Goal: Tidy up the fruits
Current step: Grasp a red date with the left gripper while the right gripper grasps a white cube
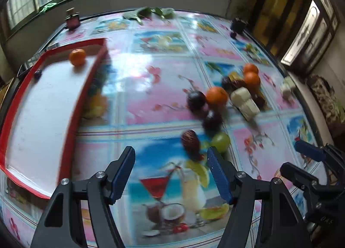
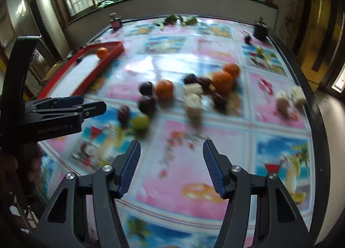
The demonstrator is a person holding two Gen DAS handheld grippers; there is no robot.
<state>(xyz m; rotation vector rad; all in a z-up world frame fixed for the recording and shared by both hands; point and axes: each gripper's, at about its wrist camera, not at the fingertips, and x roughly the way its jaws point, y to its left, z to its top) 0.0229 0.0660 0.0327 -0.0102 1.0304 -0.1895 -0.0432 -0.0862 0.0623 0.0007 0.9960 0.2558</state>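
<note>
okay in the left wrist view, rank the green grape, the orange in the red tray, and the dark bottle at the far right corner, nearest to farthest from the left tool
1. Green grape, just ahead of the left tool, slightly right.
2. Orange in the red tray, far left.
3. Dark bottle, far right corner.

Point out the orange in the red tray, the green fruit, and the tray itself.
orange in the tray (image 1: 77,57), left wrist view, its middle
green fruit (image 1: 220,141), left wrist view, its middle
red tray (image 1: 71,105), left wrist view, right rim

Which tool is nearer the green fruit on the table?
Left. The left tool is open just short of the green fruit, which lies just past its right finger. The right tool, also open and empty, sits further to the fruit's right.
</note>
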